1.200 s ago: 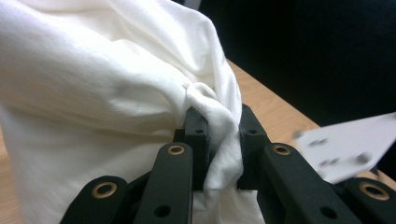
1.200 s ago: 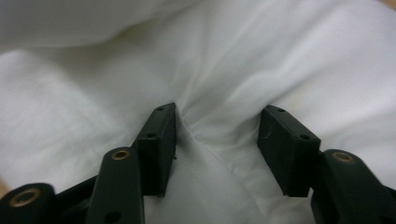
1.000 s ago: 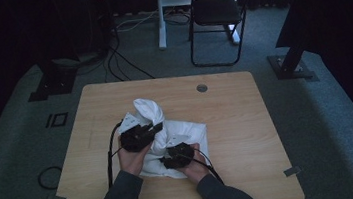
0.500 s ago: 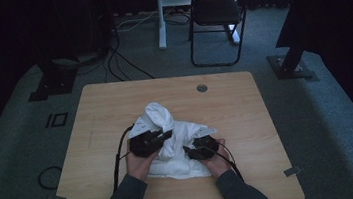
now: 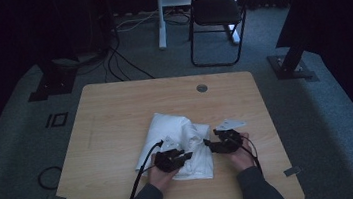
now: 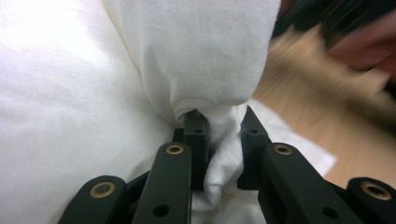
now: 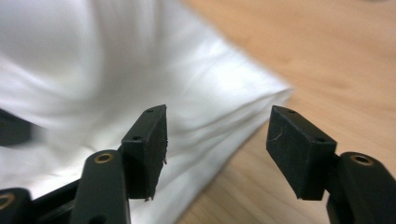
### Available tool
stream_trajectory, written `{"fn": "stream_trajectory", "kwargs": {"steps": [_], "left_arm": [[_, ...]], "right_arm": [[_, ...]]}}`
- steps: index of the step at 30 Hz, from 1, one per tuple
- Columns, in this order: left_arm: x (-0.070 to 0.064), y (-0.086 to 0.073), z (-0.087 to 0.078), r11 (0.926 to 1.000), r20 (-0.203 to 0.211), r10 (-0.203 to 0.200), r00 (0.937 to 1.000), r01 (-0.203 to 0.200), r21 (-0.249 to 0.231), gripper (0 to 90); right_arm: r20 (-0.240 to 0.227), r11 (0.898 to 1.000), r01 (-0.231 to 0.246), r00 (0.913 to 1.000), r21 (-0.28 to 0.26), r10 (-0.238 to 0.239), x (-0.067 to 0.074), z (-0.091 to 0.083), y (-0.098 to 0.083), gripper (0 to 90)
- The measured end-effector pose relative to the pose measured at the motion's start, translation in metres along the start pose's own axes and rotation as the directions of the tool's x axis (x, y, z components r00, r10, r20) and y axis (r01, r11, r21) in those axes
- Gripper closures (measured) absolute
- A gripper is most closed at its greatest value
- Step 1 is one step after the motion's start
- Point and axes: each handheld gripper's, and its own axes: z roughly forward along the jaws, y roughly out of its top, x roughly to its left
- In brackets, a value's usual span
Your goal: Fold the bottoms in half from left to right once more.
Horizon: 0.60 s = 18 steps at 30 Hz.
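Note:
A white cloth [image 5: 168, 130] lies bunched and partly folded on the wooden table [image 5: 115, 111], near the front middle. My left gripper [image 5: 186, 156] rests on the cloth's near part. In the left gripper view the left gripper [image 6: 222, 123] is shut on a pinched fold of the cloth [image 6: 70, 93]. My right gripper [image 5: 210, 145] sits just right of the cloth, pointing left at it. In the right gripper view the right gripper [image 7: 217, 135] is open, its jaws have just opened a little further, and nothing is between them. The folded cloth edge [image 7: 93, 60] lies just ahead on the wood.
A round grommet hole [image 5: 202, 87] sits in the table's far side. Beyond the table stand a black chair [image 5: 214, 9] and a white post. Cables [image 5: 110, 62] run over the floor at the far left. Dark stand bases flank the table.
Both hands have moved to the right. The left gripper has come down toward the near edge with the cloth fold. The right gripper has slid off the cloth to its right side.

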Motion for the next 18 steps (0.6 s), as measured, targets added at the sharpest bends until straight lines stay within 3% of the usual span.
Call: {"fn": "stream_trajectory", "kwargs": {"steps": [1,3,7,9,10,12,15,18], "left_arm": [[-0.001,0.0,0.001,1.0,-0.003,-0.002,1.0,0.002,0.006,78.8],[-0.001,0.001,0.003,0.9999,-0.006,-0.013,0.9999,0.013,0.006,78.6],[0.0,0.002,0.002,0.9996,-0.005,-0.023,0.9997,0.023,0.014,77.3],[-0.001,0.003,0.001,0.9995,-0.003,-0.026,0.9997,0.026,0.016,75.7],[-0.001,0.004,0.0,0.9996,-0.005,-0.026,0.9996,0.026,0.012,73.4],[-0.005,0.006,-0.006,1.0,-0.004,-0.008,1.0,0.008,-0.003,65.3],[-0.02,0.014,-0.021,0.9971,-0.038,0.068,0.997,-0.069,-0.032,53.0],[-0.031,0.028,-0.047,0.9873,-0.043,0.134,0.99,-0.138,-0.079,49.5]], "right_arm": [[-0.035,0.998,-0.015,0.9993,-0.056,0.013,-0.002,-0.012,0.002,35.4],[-0.083,0.995,-0.009,0.9966,-0.104,0.001,0.001,-0.021,0.005,33.1],[-0.143,0.988,0.069,0.9857,-0.139,-0.089,0.018,-0.023,0.017,31.3],[-0.12,0.989,0.083,0.988,-0.124,-0.098,0.023,-0.016,0.024,42.5],[-0.071,0.992,0.081,0.9935,-0.098,-0.088,0.023,-0.009,0.029,52.7],[-0.069,0.994,0.058,0.9955,-0.094,-0.065,0.019,-0.004,0.032,78.0],[-0.055,0.997,0.008,0.9984,-0.081,-0.012,0.009,0.002,0.033,84.8],[-0.049,0.997,-0.022,0.9986,-0.073,0.019,0.001,0.005,0.028,85.1]]}}
